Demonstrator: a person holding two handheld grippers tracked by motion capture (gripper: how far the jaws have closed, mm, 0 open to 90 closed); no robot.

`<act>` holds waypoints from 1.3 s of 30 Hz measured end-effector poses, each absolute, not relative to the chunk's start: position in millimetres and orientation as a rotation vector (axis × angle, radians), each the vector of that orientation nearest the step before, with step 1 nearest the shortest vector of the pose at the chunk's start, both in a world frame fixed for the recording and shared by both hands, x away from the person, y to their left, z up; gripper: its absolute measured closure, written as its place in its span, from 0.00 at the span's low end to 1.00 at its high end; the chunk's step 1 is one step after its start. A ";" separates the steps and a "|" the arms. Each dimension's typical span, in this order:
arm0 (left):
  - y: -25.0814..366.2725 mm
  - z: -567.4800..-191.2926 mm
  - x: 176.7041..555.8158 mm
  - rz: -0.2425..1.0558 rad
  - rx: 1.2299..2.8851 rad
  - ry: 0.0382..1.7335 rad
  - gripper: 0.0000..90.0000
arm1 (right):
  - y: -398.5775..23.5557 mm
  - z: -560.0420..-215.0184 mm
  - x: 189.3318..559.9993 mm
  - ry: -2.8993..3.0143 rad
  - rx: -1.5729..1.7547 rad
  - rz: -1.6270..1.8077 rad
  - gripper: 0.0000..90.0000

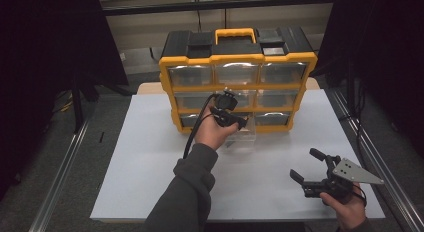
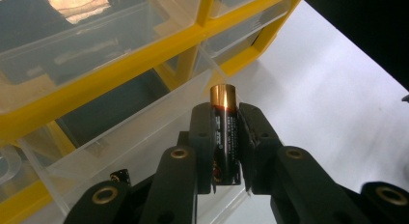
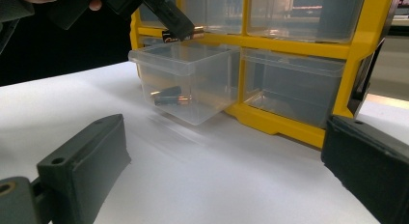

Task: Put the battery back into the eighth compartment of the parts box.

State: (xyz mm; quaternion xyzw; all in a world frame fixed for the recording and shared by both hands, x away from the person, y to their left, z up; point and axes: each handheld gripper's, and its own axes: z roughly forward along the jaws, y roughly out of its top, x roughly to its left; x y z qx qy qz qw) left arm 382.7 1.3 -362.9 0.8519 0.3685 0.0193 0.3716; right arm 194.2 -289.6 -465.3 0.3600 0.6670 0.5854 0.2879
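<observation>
My left gripper is shut on a black battery with a copper end, which points away from me. It hangs over a clear plastic drawer pulled out of the bottom row of a yellow and black organizer. In the right gripper view the left gripper holds the battery just above the drawer's rim, and two batteries lie inside on the drawer's floor. Near the front right of the table my right gripper is open and holds nothing, its jaws facing the organizer.
The organizer stands at the back of a white table top, its other clear drawers pushed in. Dark panels flank the table on both sides. A metal rail runs along the right edge.
</observation>
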 end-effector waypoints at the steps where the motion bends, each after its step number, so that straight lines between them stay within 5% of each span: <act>1: 0.6 -363.6 382.9 0.050 2.181 0.949 0.86 | -290.0 -465.4 194.3 1.787 0.956 1.562 0.02; 39: -11.4 -379.7 386.7 0.056 2.197 0.978 0.86 | -290.7 -465.1 194.0 1.788 0.956 1.566 0.02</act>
